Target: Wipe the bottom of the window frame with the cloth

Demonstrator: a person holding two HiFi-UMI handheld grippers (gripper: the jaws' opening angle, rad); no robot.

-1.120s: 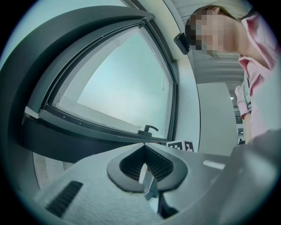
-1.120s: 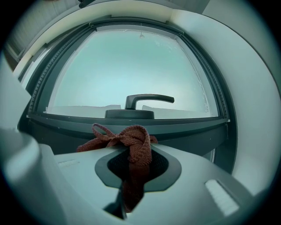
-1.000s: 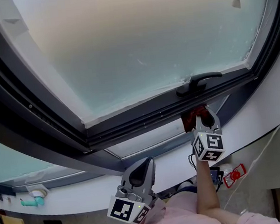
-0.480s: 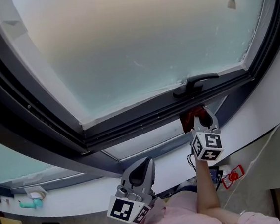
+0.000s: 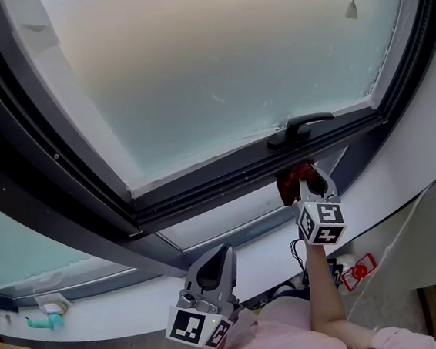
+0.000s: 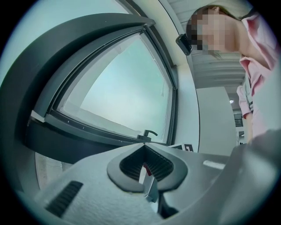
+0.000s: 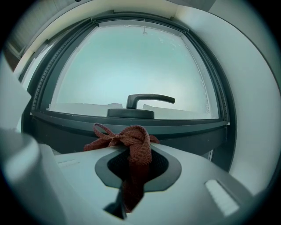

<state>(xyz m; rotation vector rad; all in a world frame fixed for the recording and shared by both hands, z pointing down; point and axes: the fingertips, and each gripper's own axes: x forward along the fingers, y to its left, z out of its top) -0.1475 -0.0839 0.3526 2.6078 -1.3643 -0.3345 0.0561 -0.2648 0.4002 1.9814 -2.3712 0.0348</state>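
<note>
Your right gripper (image 5: 311, 186) has its jaws clamped on the red cloth (image 7: 133, 141), a knotted bunch that pokes out ahead of the tips with a tail hanging down between the pads. That bunch sits right at the dark bottom rail of the window frame (image 5: 219, 184), directly under the black handle (image 5: 300, 128). Whether the fabric is truly pressing on the rail, neither view settles. So here is the job as I read it: lean the wad firmly into the rail so cloth, not plastic jaw tips, meets the surface. Then draw it along the length of the rail in one steady line, staying below the handle so you don't snag it. Mind that loose loop on the cloth's left side; it could catch on the frame's lip. Your right forearm (image 5: 322, 290) rises nearly straight up from your body, arm extended, the gripper aimed up at the rail with its marker cube facing you. Your left gripper (image 5: 211, 270) hangs low and close to your chest, well apart from the frame, jaws brought together with nothing between them, pointing up towards the glass (image 5: 221, 61) and taking no part.
</note>
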